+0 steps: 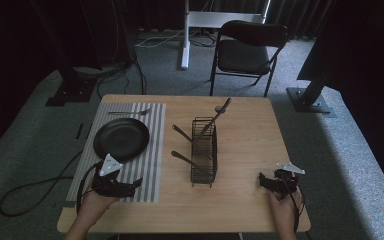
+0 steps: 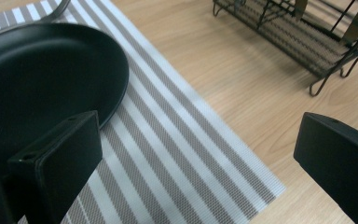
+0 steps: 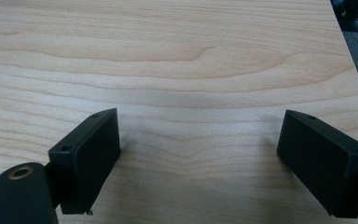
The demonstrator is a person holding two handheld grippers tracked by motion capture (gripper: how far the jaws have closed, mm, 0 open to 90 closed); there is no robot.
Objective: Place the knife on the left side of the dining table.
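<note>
**Both grippers wide apart at the near edge**

The left gripper (image 1: pixel 130 186) hovers, jaws spread, over the grey-striped placemat's (image 2: pixel 177 154) near end, beside the round black plate (image 1: pixel 121 138). The right gripper (image 1: pixel 264 181), jaws likewise spread, sits near the wooden table's (image 3: pixel 191 70) near right corner. A black wire rack (image 1: pixel 203 150) holding dark-handled utensils (image 1: pixel 215 116) stands mid-table.

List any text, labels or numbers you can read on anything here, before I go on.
None readable. The black plate, striped placemat, wire rack, its utensils, the table and both open tools, left and right, carry no visible lettering.
</note>
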